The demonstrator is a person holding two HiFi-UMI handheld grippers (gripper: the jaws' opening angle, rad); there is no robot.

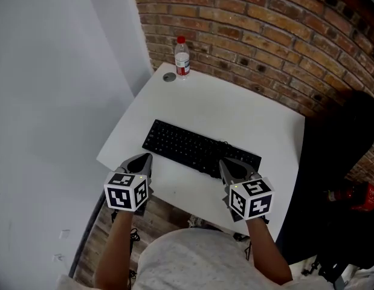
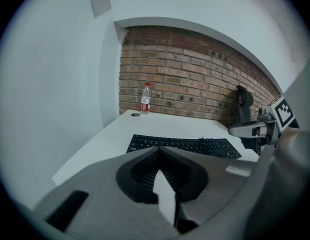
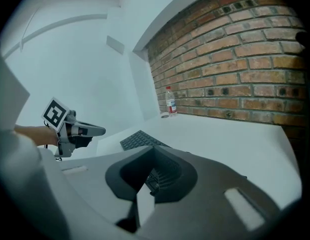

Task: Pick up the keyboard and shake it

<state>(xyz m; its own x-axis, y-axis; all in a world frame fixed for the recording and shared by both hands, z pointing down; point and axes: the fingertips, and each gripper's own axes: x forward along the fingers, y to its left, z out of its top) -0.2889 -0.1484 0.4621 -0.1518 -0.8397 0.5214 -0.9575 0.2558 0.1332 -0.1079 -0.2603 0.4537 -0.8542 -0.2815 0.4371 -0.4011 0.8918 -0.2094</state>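
Observation:
A black keyboard (image 1: 199, 150) lies flat on the white table (image 1: 235, 110), slanted from upper left to lower right. My left gripper (image 1: 145, 158) hovers over the table's near edge, just short of the keyboard's left end, jaws shut with nothing in them. My right gripper (image 1: 225, 164) is at the keyboard's near right part, also shut and empty. In the left gripper view the keyboard (image 2: 185, 145) stretches beyond my closed jaws, with the right gripper (image 2: 247, 129) at the right. In the right gripper view the keyboard (image 3: 139, 140) lies ahead, with the left gripper (image 3: 97, 131) at the left.
A water bottle with a red cap (image 1: 182, 58) stands at the table's far corner beside a small grey disc (image 1: 169, 77). A brick wall (image 1: 265, 29) runs behind the table, a pale wall to the left. A dark chair (image 1: 344, 162) and a red object (image 1: 363, 196) are at the right.

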